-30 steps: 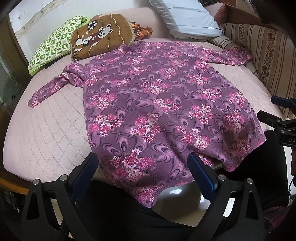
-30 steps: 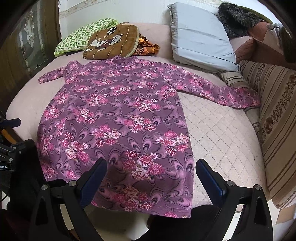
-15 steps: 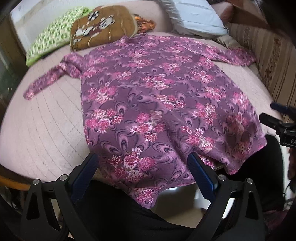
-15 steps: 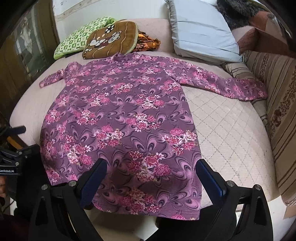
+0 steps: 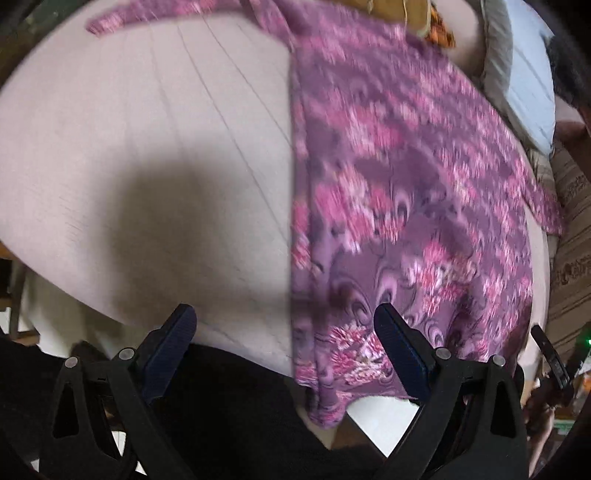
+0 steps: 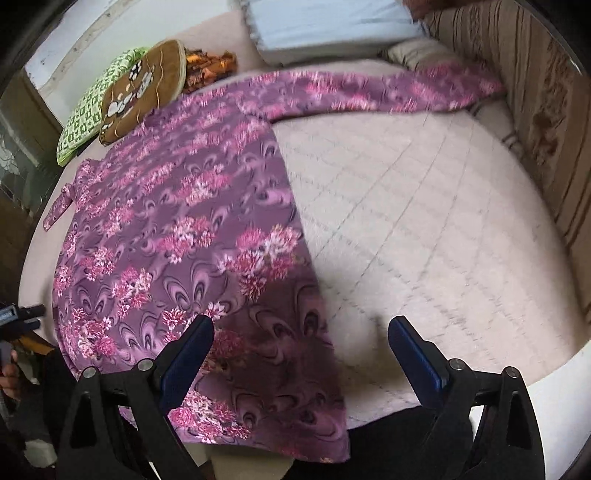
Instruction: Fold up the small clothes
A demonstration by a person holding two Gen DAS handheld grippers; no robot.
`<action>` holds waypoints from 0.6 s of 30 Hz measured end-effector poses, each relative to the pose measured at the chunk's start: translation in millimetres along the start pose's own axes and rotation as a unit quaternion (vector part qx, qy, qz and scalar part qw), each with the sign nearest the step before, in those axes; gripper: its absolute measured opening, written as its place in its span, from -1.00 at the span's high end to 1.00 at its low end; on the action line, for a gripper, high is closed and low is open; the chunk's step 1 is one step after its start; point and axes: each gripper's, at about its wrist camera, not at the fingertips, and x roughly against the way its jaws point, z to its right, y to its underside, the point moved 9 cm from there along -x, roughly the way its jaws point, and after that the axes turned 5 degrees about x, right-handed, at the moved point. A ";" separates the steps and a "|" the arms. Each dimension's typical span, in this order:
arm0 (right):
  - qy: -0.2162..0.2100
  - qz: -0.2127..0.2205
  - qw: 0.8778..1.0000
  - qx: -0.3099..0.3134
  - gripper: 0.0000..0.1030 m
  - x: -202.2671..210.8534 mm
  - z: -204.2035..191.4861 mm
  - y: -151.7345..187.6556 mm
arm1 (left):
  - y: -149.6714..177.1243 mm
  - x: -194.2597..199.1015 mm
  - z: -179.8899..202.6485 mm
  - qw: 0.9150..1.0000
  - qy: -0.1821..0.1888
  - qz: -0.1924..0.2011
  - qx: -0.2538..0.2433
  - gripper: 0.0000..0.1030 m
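1. The left claw (image 5: 284, 325) is spread wide with nothing between its fingers. It hangs over the near edge of the bed (image 5: 147, 166).
2. The purple flowered top (image 5: 406, 192) lies flat on the bed, ahead and to the right of the left claw. Its left side edge runs straight away from a spot between the two fingers, and its hem droops over the bed edge just by the right finger.
3. The right claw (image 6: 299, 343) is also spread wide and grips nothing.
4. In the right wrist view the top (image 6: 184, 229) lies ahead and to the left of that claw. Its right side edge passes between the fingers, and the left finger overlaps the cloth near the hem.
5. One sleeve (image 6: 388, 92) stretches across the far part of the bed, ahead and to the right of the right claw. The other sleeve (image 5: 166, 14) reaches far ahead and to the left of the left claw.
6. Beyond the top's collar lie a brown cushion (image 6: 144, 88), a green checked pillow (image 6: 96, 110) and a pale blue pillow (image 6: 332, 22).
7. Both views are blurred.
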 end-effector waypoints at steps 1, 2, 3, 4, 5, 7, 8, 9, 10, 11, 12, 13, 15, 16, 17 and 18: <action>-0.005 -0.005 1.000 -0.002 -0.81 -4.2 -1.4 1.7 | 4.8 -5.7 6.2 1.000 0.003 -0.011 -0.002 -0.90; -0.010 -0.011 1.000 -0.003 -0.80 -9.7 -3.7 3.4 | 8.6 -11.2 11.2 1.000 -0.001 -0.016 -0.005 -0.90; -0.014 -0.015 1.000 -0.002 -0.80 -13.8 -5.8 4.8 | 10.4 -12.8 14.7 1.000 -0.015 -0.007 -0.010 -0.90; -0.010 -0.014 1.000 0.003 -0.80 -15.5 -6.8 5.6 | 11.9 -12.8 18.6 1.000 -0.025 0.004 -0.017 -0.90; -0.004 -0.008 1.000 0.015 -0.80 -15.6 -9.3 5.1 | 15.6 -11.1 25.1 0.999 -0.025 0.012 -0.023 -0.87; 0.008 0.001 0.999 0.037 -0.40 -14.5 -13.4 3.5 | 21.8 -5.1 35.3 0.999 -0.008 0.022 -0.024 -0.57; 0.019 0.004 0.999 0.047 -0.23 -13.9 -14.2 2.5 | 24.7 -1.6 40.0 0.999 -0.009 0.029 -0.029 -0.31; 0.029 0.003 0.998 0.059 0.01 -14.1 -15.0 2.1 | 26.7 1.0 44.4 0.998 -0.016 0.037 -0.040 -0.17; 0.038 0.001 0.997 0.069 0.21 -14.8 -14.6 2.2 | 26.9 1.1 44.7 0.998 -0.028 0.044 -0.045 0.11; 0.044 0.003 0.996 0.075 0.34 -15.2 -13.4 1.7 | 26.9 2.3 45.0 0.997 -0.037 0.049 -0.044 0.30; 0.047 0.007 0.996 0.078 0.72 -14.9 -12.2 0.8 | 26.1 4.3 44.8 0.997 -0.032 0.053 -0.041 0.49; 0.040 0.012 0.996 0.079 0.90 -13.3 -11.2 -0.3 | 24.7 8.3 44.2 0.997 -0.028 0.057 -0.036 0.89; 0.020 0.017 0.997 0.075 0.91 -8.7 -10.1 -1.9 | 19.2 13.0 39.4 0.998 -0.014 0.051 -0.023 0.89; 0.013 0.021 0.997 0.074 0.91 -5.7 -10.6 -3.2 | 15.2 14.5 33.9 0.999 -0.016 0.050 -0.016 0.90; 0.002 0.025 0.997 0.069 0.91 -1.5 -11.4 -5.1 | 11.5 17.5 26.6 0.999 -0.023 0.048 -0.010 0.90; -0.011 0.032 0.998 0.060 0.91 4.7 -10.9 -7.6 | 8.9 22.5 20.0 0.998 -0.021 0.051 -0.003 0.90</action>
